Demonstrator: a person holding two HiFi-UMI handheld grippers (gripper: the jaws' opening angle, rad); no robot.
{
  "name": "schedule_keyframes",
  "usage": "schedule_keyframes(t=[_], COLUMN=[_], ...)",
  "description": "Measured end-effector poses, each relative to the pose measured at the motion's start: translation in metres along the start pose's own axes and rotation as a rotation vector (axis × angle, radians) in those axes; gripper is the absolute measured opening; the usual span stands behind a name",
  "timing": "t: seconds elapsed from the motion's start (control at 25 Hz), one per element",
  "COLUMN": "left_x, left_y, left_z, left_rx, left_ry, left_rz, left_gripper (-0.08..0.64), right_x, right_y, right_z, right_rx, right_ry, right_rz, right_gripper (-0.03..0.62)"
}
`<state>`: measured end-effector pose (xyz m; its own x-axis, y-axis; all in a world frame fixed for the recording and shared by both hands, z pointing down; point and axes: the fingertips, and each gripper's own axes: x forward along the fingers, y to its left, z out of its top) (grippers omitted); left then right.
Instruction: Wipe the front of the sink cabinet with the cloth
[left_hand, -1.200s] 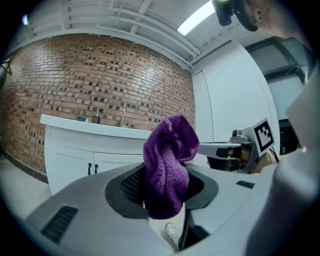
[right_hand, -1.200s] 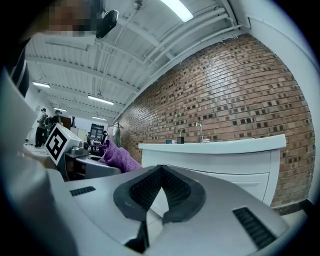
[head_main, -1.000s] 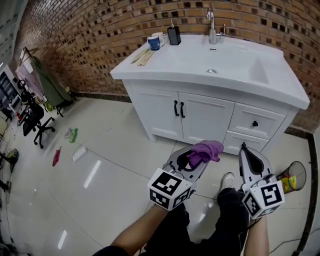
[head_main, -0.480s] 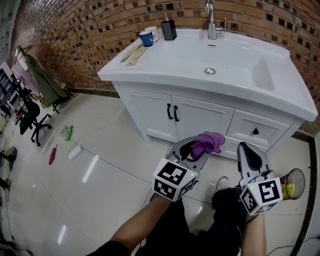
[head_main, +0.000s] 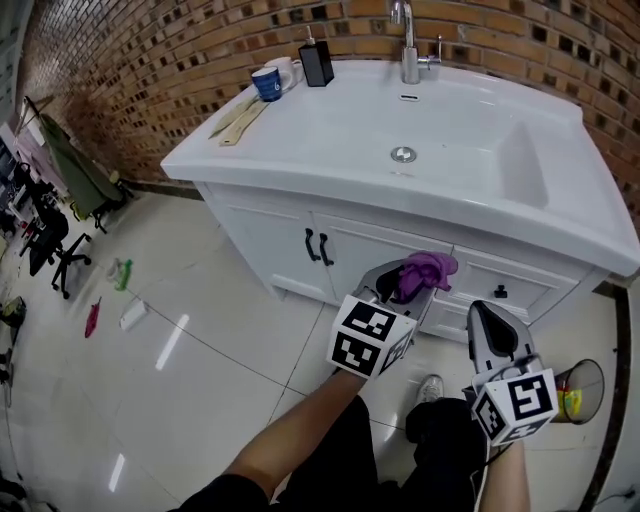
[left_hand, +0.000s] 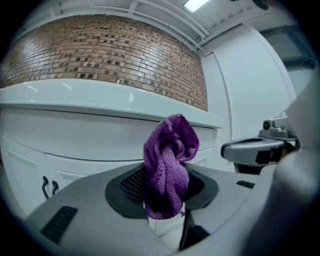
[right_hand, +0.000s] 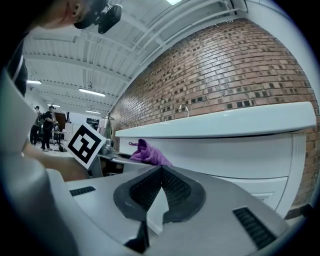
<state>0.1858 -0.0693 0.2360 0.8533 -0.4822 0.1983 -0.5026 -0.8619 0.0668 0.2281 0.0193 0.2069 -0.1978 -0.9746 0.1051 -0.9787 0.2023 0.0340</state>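
The left gripper (head_main: 402, 287) is clamping a purple cloth (head_main: 428, 270) between its jaws, and the bunched, nubby cloth is sticking up past the tips. Straight ahead, the white sink cabinet (head_main: 370, 240) is facing it. Its two black door handles (head_main: 317, 247) are off to the gripper's left and a drawer knob (head_main: 500, 292) is just to its right. Whether the cloth is touching the panel cannot be told.

Above the cloth, the smooth basin top (head_main: 470, 150) is overhanging. It carries a chrome faucet (head_main: 408, 45), a blue mug (head_main: 267, 83), a black dispenser (head_main: 316, 65) and wooden utensils (head_main: 235, 118) far to the left.

The right gripper (head_main: 485, 318) is hanging beside the left one, slightly further back. Its ribbed jaws are pressed together on nothing, and a bin (head_main: 583, 390) is standing to its right on the glossy tiles.

Compared with a second ago, both grippers have drawn closer to the cabinet. The cloth is now up at drawer height.
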Motion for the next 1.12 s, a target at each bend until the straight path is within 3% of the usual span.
schedule_keyframes(t=[0.28,0.68,1.12], left_x=[0.056,0.068,0.082], left_y=[0.012,0.019,0.019], left_z=[-0.006,-0.034,-0.108], left_rx=[-0.015,0.017,0.035], left_ry=[-0.008,0.017,0.171], left_rz=[-0.002,-0.008,0.002], left_gripper=[0.150,0.150,0.149], right_x=[0.020,0.052,0.055], right_y=[-0.026,-0.030,-0.034], right_z=[-0.002,-0.040,-0.062], right_rx=[0.012,0.089,0.140], right_ry=[-0.032,-0.007,-0.036], right_rz=[0.002,0.002,0.001], right_gripper=[0.000,0.000,0.000])
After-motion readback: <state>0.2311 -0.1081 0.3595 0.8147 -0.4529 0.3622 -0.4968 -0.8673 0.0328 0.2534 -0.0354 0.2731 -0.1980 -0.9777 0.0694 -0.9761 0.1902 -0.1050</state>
